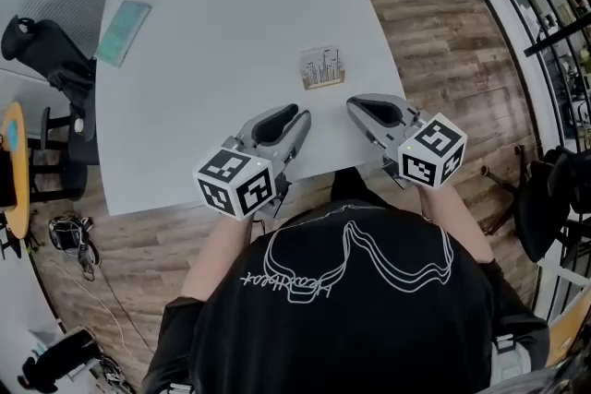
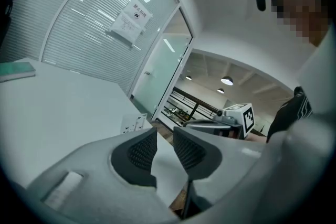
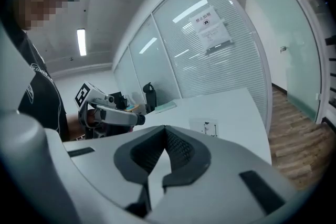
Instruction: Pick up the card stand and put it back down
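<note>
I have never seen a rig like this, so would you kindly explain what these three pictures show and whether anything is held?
There is no robot: a person holds a two-jaw gripper in each hand. One picture comes from a head camera looking down; the other two come from cameras riding on the grippers, looking along their jaws. On the white table stands a card stand, with a flat teal item near the far left corner. The left gripper has its jaws apart, the right gripper has them closed; neither holds anything.

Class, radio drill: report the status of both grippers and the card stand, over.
Left gripper open, empty. Right gripper shut, empty. Card stand upright on table, beyond both. Nothing between.
</note>
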